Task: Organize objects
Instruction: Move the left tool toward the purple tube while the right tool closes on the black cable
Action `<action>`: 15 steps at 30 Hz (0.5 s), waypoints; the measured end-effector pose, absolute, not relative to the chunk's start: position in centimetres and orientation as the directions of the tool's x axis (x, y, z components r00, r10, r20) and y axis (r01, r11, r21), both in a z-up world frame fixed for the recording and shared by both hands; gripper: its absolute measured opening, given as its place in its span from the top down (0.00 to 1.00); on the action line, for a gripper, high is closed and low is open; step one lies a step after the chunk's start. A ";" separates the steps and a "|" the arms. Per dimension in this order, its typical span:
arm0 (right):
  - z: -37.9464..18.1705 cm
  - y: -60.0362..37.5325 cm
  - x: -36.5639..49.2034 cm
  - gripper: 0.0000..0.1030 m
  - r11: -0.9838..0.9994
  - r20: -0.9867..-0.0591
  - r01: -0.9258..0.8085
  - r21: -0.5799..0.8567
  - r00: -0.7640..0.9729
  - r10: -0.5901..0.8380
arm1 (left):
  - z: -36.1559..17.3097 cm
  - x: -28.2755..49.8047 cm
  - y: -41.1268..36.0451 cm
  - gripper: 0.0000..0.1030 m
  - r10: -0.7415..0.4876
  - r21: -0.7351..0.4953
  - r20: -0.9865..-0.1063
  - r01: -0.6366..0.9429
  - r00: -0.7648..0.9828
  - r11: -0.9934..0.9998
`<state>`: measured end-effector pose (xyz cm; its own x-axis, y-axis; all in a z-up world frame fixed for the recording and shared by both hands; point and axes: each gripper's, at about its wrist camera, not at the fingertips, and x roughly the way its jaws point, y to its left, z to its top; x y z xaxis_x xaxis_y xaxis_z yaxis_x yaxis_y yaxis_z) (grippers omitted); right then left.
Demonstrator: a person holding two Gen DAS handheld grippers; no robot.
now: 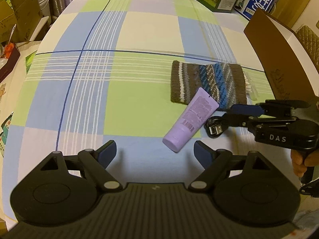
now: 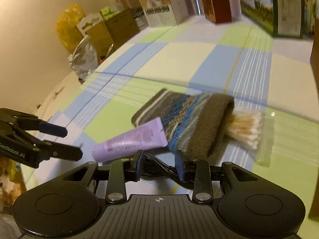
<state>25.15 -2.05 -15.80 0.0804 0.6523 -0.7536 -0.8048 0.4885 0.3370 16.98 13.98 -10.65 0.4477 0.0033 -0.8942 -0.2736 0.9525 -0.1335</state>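
Left wrist: one tube [image 1: 190, 121], one cable [image 1: 215, 126]

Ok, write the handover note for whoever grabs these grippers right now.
Left gripper: open, empty, hovering over the tablecloth just short of the purple tube's cap.
Right gripper: fingers appear closed on the coiled black USB cable, beside the tube.
Things: the tube's flat end leans on the knitted pouch. The bag of cotton swabs sticks out at the pouch's far end; whether it is inside or under is unclear. The cardboard box stands to the right.
Done: nothing visibly put away.
Left: cable, tube, pouch, swabs.
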 end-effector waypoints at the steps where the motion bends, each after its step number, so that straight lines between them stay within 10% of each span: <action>1: -15.8 -2.3 25.1 0.63 0.493 -0.761 -0.797 0.350 0.065 0.645 | -10.6 17.0 14.0 0.21 0.004 -0.134 -0.894 -0.275 0.448 0.952; 5: -16.3 -3.6 24.6 0.45 0.523 -0.788 -0.770 0.364 0.044 0.614 | -10.7 17.1 14.1 0.21 0.002 -0.139 -0.894 -0.281 0.448 0.950; 15: -15.0 -4.6 21.9 0.44 0.422 -0.773 -0.859 0.289 0.051 0.633 | -10.7 17.6 13.8 0.21 -0.004 -0.136 -0.896 -0.266 0.443 0.954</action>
<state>21.88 -4.60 -15.02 0.0509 0.6326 -0.7728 -0.8590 0.4224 0.2892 17.55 13.78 -10.74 0.4432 -0.0037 -0.8964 -0.2665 0.9542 -0.1357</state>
